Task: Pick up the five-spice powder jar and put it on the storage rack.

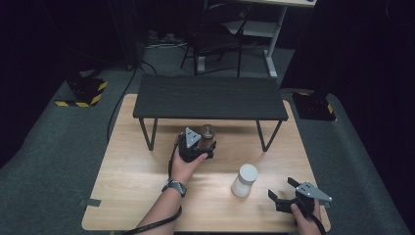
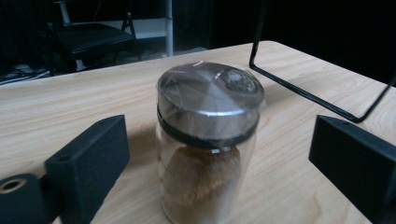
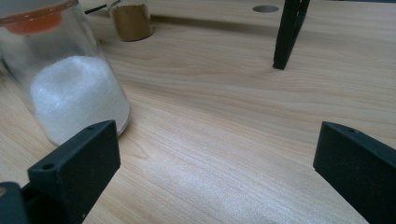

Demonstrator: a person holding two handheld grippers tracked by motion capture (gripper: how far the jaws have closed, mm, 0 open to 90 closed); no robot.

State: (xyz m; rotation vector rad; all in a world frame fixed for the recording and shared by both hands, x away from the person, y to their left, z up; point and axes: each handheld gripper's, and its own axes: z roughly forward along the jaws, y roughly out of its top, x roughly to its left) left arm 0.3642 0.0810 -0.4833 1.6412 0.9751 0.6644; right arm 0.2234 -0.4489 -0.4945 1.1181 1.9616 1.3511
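A glass jar of brown powder (image 2: 205, 154) with a grey metal lid stands upright on the wooden table (image 1: 147, 171), between the wide-apart jaws of my left gripper (image 1: 208, 142). That gripper is open and its jaws do not touch the glass. The same brown jar (image 1: 207, 133) sits just in front of the black shelf. A white jar (image 1: 244, 180) of white powder stands near the table's front right. My right gripper (image 1: 284, 192) is open, just right of the white jar (image 3: 70, 84), which stands beside its left jaw.
A low black shelf (image 1: 210, 98) on thin metal legs (image 3: 287, 32) spans the back of the table. Beyond it a dark chair (image 1: 215, 34) and a white desk frame stand on grey carpet. Yellow-black marked blocks (image 1: 85, 93) lie on the floor.
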